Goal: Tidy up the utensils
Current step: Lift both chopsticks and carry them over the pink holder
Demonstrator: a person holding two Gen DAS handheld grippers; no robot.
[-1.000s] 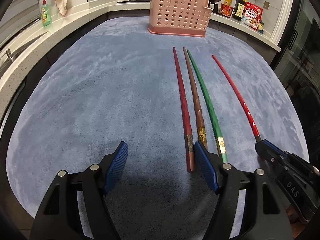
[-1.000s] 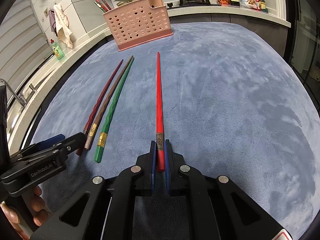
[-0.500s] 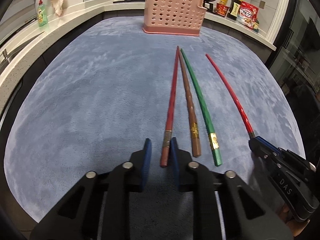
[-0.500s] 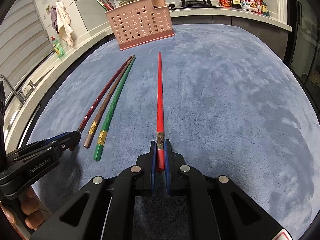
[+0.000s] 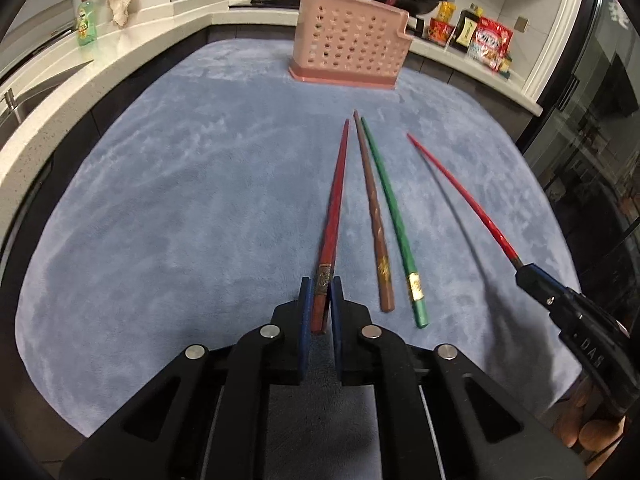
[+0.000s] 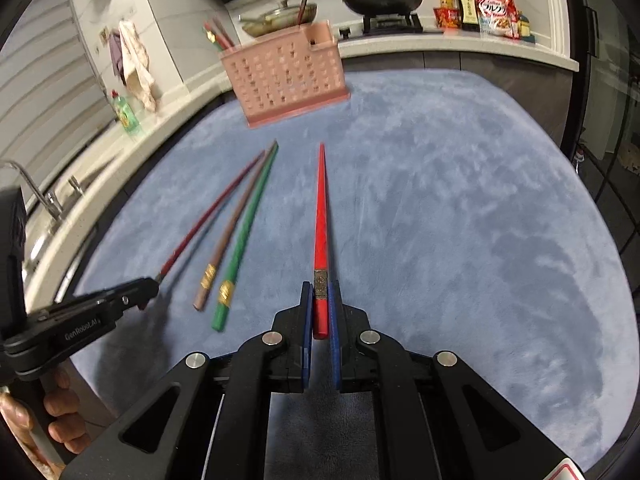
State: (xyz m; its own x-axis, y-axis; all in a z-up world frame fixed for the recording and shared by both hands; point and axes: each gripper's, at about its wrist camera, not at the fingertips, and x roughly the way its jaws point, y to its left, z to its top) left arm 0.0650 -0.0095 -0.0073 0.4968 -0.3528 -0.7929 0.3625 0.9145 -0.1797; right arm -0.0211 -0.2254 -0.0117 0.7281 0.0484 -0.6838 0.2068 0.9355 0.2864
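Both jaws are clamped: the left gripper (image 5: 319, 305) on a dark red chopstick (image 5: 334, 204), the right gripper (image 6: 320, 312) on a bright red chopstick (image 6: 320, 216). Brown (image 5: 374, 216) and green (image 5: 394, 220) chopsticks are seen between them; a pink perforated plastic basket (image 5: 350, 44) is seen at upper centre.

My left matte-black plastic hand-held gripper (image 5: 319, 300) has blue-padded fingers (image 5: 305, 312) and round silver screw heads across its linkage. At lower left of the right view its side reads "GenRobot.AI" in white. My right hand-held gripper (image 6: 320, 308) matches it, marked "DAS". Bare-skinned fingers (image 6: 64, 428) show beneath.
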